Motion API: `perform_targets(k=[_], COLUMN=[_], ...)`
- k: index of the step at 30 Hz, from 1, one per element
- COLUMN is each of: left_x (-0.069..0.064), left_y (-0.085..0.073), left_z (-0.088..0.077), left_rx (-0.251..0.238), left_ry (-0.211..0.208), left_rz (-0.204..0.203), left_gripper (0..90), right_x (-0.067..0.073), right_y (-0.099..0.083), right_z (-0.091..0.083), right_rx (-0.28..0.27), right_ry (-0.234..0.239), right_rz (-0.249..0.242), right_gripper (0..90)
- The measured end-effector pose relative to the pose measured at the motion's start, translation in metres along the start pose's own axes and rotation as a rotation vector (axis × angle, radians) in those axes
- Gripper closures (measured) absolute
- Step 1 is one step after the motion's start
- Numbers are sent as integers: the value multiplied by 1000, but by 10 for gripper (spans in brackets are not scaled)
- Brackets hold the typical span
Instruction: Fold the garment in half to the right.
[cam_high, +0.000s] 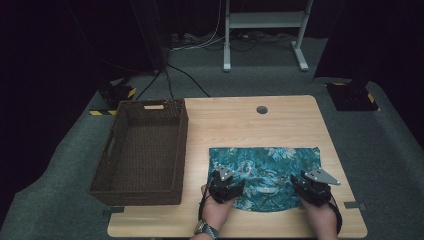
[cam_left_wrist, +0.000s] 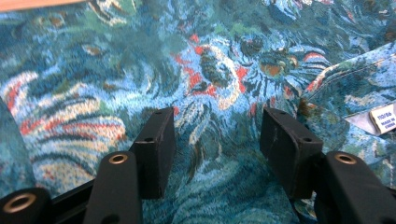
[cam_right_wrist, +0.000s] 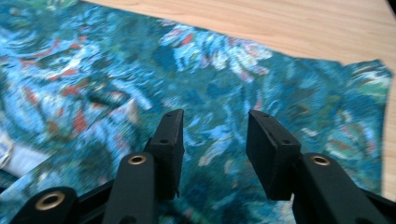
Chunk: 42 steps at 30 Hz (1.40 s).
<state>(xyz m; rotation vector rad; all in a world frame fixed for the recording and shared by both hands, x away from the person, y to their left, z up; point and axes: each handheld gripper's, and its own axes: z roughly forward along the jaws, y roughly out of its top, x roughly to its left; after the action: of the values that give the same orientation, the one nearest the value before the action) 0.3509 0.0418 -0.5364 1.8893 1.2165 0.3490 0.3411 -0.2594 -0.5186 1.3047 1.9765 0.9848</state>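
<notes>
Item: printed cloth (cam_high: 267, 172), teal with red flecks, folded flat on the tabletop (cam_high: 240, 122), toward 5 o'clock from centre; wicker basket (cam_high: 145, 150) at 9 o'clock, just beside it.

Handling, judged: light, limp, non-fragile; will sag and unfold if lifted by one point. Best pinched at the near corners or the folded edge, both sides together.

Left claw (cam_left_wrist: 217, 140): released, over the cloth's near-left part. Right claw (cam_right_wrist: 215, 149): released, over its near-right part; nothing pinched.

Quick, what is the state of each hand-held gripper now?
Left hand-held gripper: open, above the blue patterned cloth, holding nothing.
Right hand-held gripper: open, above the same cloth, holding nothing.
</notes>
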Motion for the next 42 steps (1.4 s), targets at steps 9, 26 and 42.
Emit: perform_targets(k=[9,26,42], left_x=[-3,-2,17], left_y=[-7,-15,-18], left_z=[-9,-25,-23], left_rx=[14,20,69], left_ry=[2,51,146], left_rz=[15,62,120], left_gripper=[361,283,259], right_x=[8,13,22], right_y=[-17,-27,-29], right_z=[-21,-35,-7], right_rx=[-9,10,130], right_ry=[34,38,79], right_rz=[18,24,11], right_gripper=[445,325,240])
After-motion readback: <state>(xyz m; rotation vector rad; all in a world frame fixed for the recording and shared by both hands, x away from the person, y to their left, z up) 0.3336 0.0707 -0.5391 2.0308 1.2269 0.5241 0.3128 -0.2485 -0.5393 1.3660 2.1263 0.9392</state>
